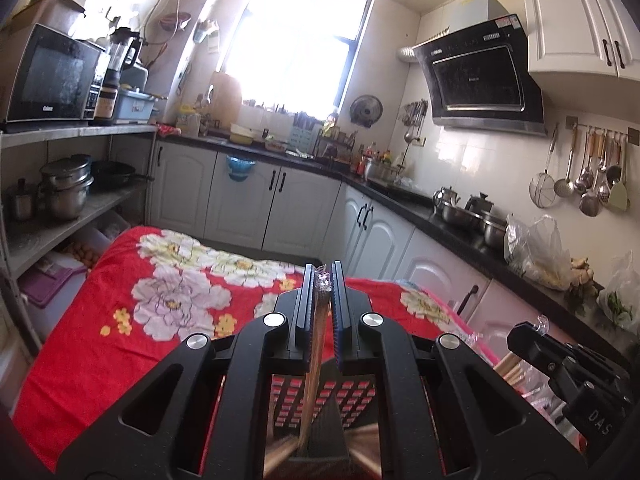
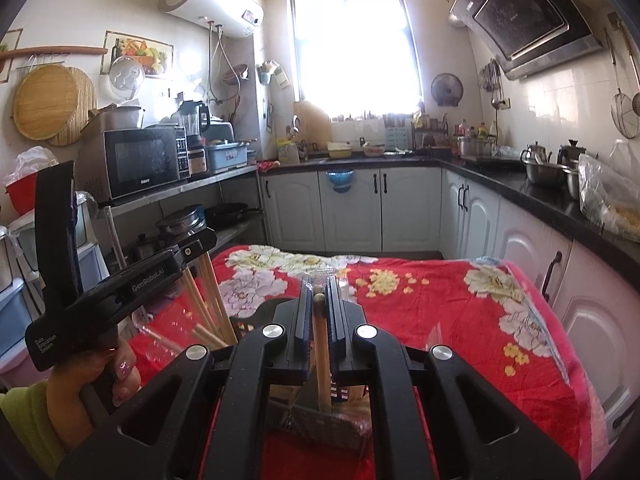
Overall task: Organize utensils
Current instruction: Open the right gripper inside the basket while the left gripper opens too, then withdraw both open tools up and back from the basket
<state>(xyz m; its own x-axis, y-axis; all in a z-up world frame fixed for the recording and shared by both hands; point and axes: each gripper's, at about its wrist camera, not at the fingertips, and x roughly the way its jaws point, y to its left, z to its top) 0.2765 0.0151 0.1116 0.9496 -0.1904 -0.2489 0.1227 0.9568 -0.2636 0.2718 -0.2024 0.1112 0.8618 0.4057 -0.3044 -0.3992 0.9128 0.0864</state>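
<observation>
Both grippers hold a clear plastic bag of wooden chopsticks over a table with a red floral cloth (image 1: pixel 120 320). My left gripper (image 1: pixel 322 276) is shut on crinkled plastic with a wooden stick running down between its fingers. My right gripper (image 2: pixel 319 284) is shut on plastic and round-tipped sticks (image 2: pixel 320 344). Under both sits a black slotted utensil holder (image 1: pixel 352 396) (image 2: pixel 336 428). The right wrist view shows the left gripper (image 2: pixel 208 238) at the left, chopsticks (image 2: pixel 212 304) hanging below it. The left wrist view shows the right gripper (image 1: pixel 532 326) at the right edge.
A shelf (image 1: pixel 72 132) with a microwave and pots stands on the left. A black counter (image 2: pixel 532 196) with kettles, steel bowls and plastic bags runs along the right. White cabinets (image 2: pixel 352 212) lie beyond the table. A person's hand (image 2: pixel 120 376) grips the left tool.
</observation>
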